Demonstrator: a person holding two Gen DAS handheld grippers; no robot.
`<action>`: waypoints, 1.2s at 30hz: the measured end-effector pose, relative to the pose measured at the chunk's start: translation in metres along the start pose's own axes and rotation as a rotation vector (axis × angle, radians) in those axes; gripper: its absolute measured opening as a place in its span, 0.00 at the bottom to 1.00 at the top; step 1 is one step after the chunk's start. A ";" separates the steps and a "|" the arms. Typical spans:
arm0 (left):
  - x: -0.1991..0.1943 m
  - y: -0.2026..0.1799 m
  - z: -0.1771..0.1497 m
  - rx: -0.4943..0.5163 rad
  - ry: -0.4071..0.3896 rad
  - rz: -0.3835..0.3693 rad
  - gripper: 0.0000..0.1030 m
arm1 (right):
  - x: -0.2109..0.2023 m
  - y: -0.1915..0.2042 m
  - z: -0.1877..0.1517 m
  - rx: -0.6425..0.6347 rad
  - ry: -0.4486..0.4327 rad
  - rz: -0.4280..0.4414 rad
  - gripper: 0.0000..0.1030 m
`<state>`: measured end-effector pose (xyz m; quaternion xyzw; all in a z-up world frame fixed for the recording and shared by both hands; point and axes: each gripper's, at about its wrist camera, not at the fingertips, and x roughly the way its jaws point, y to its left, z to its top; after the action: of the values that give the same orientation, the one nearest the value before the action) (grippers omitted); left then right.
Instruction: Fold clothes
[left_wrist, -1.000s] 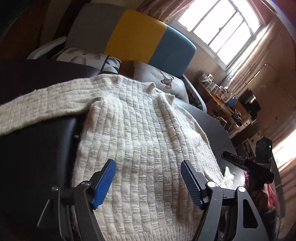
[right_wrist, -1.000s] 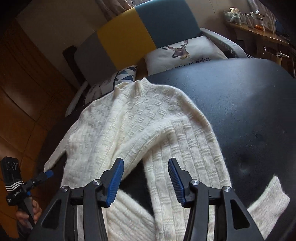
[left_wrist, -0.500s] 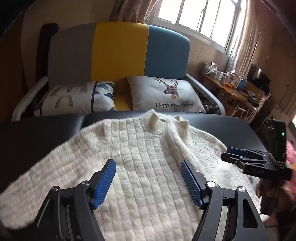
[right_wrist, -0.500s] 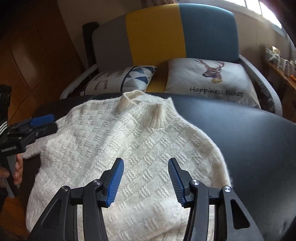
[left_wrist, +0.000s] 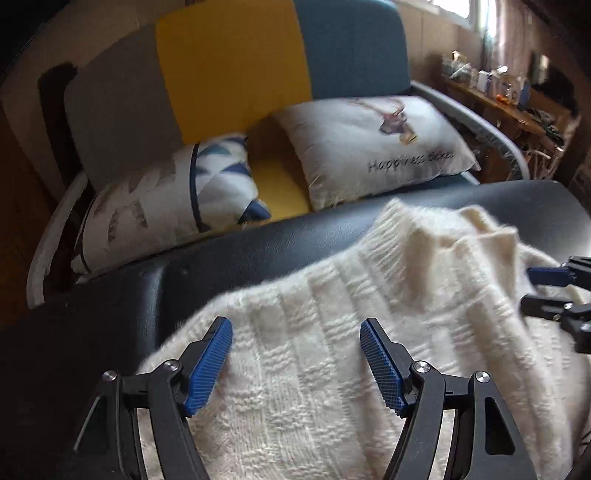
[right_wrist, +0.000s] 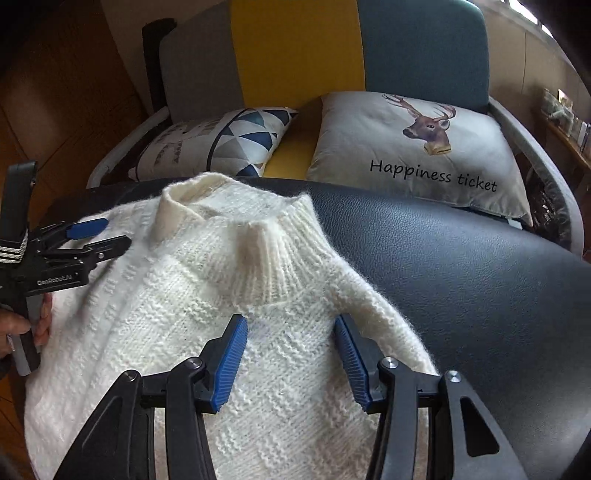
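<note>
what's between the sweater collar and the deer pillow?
Only bare black table; right wrist view shows the sweater collar and deer pillow apart, nothing lying between.

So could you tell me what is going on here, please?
A person holding a gripper in each hand is folding a cream knit sweater spread on a black padded table. The left gripper and the right gripper both hover over the sweater near its collar, jaws open and gripping nothing.
</note>
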<state>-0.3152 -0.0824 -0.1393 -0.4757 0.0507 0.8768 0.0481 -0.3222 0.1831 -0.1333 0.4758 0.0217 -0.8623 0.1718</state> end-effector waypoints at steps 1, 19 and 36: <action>-0.001 0.005 -0.004 -0.029 -0.018 -0.006 0.74 | 0.001 0.001 0.001 -0.023 -0.010 -0.019 0.50; -0.042 -0.001 0.014 -0.033 -0.110 -0.210 0.75 | -0.017 0.001 0.006 0.018 -0.053 0.091 0.52; 0.031 -0.101 0.090 -0.107 0.246 -0.731 0.70 | -0.005 -0.022 -0.023 0.042 -0.116 0.306 0.59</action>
<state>-0.3934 0.0310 -0.1202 -0.5658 -0.1624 0.7397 0.3261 -0.3083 0.2098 -0.1449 0.4265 -0.0791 -0.8524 0.2920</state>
